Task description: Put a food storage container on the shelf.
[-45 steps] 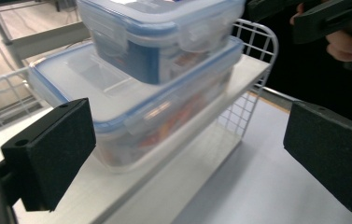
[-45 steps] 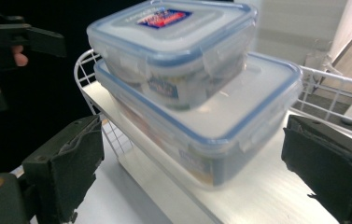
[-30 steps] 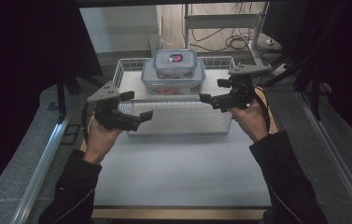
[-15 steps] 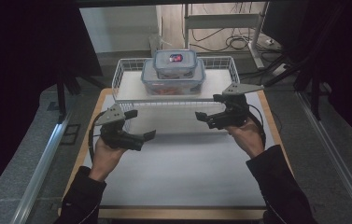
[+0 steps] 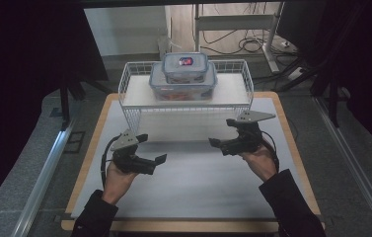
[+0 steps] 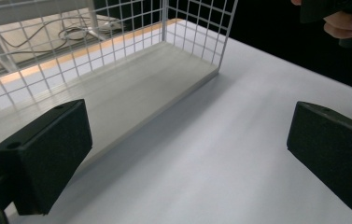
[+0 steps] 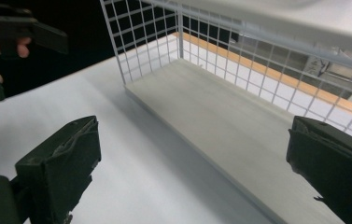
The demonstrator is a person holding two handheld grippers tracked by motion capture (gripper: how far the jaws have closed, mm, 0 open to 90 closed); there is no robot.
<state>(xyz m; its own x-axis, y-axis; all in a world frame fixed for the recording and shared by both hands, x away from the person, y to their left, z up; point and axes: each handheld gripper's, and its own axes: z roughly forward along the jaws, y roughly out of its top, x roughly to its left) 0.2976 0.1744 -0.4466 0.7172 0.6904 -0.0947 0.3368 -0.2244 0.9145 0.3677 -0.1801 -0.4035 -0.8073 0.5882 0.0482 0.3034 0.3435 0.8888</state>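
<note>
**Both grippers empty, the boxes ahead of you on the rack**

You held the left gripper [image 5: 150,148] and the right gripper [image 5: 223,133] low over the white mat [image 5: 198,182], each with its jaws spread wide and nothing between them. The stacked containers sat on top of the wire rack [image 5: 133,116] at the far end of the table: a small clear box [image 5: 185,66] rested on the lid of a larger box [image 5: 182,85], both near the middle of the shelf. They lay forward of and above both tools, roughly between the two, so neither hand looked clearly nearer. The long side of the larger box ran left to right, across your line of reach, which would suit one gripper at each end if you meant to lift it.

The high view gave you the boxes and how they were stacked. The left gripper view looked under the rack [image 6: 131,28] at its bare lower space, with your other hand [image 6: 346,23] at the upper right; the right gripper view met the same mesh [image 7: 220,42] from the opposite side, with the shelf's underside across its top
</note>
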